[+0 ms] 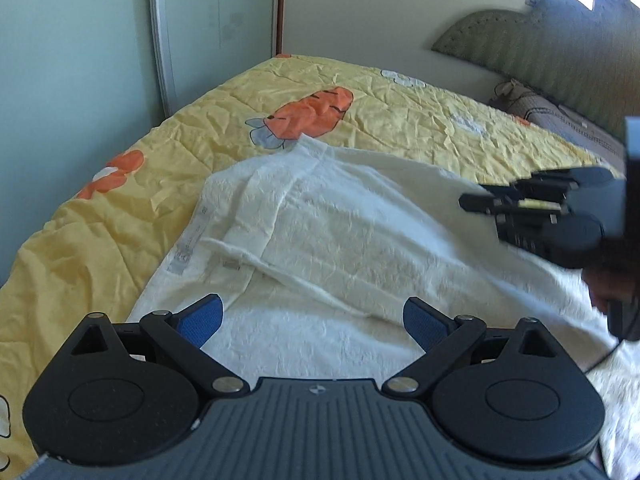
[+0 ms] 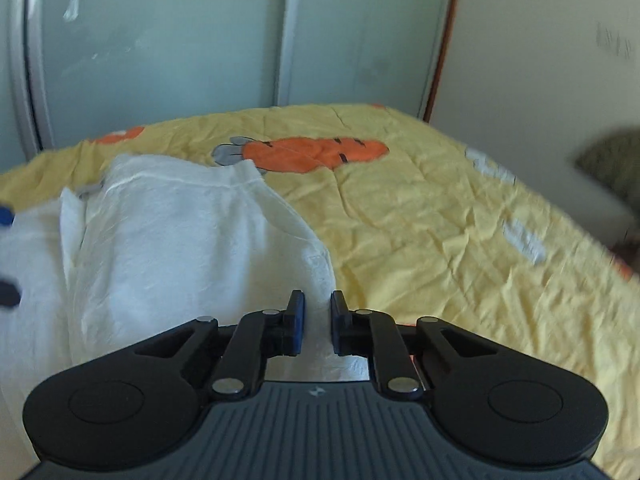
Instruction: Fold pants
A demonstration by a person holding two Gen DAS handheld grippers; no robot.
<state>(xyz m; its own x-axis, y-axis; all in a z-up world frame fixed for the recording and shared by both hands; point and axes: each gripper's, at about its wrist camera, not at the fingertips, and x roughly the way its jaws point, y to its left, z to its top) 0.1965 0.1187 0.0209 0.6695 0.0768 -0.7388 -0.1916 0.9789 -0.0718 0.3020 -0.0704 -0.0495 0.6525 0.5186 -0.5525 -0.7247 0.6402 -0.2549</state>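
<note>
The left gripper (image 1: 310,320) stands wide, blue pads spread far apart and nothing between them, hanging just above the near part of the white pants (image 1: 320,232). From this wrist view the pants lie across the near side of the yellow quilt (image 1: 400,120), one layer already lapped over another. The upper hem reaches toward the orange carrot print (image 1: 312,114) near the bed's far side, and a label strip runs along the cloth's left edge. Over at the right, the right gripper (image 1: 472,202) shows dark and blurred, low over the fabric's right side.

Now the right wrist view: the right gripper (image 2: 318,322) is drawn narrow, only a slim gap between its pads (image 2: 298,320), with white cloth showing in that gap. Whether the pads truly pinch the fabric, I cannot tell. The pants (image 2: 168,240) spread away to the left of the claw, their right edge running up toward the carrot print (image 2: 316,152), bare quilt (image 2: 460,260) off to the right.

My read: this is the grab before a fold. To do it well, that right pinch should catch every layer at the edge, the left should come down on the near cloth and close at a matching spot, then both lift together and keep the edge taut so the fold lands square.
</note>
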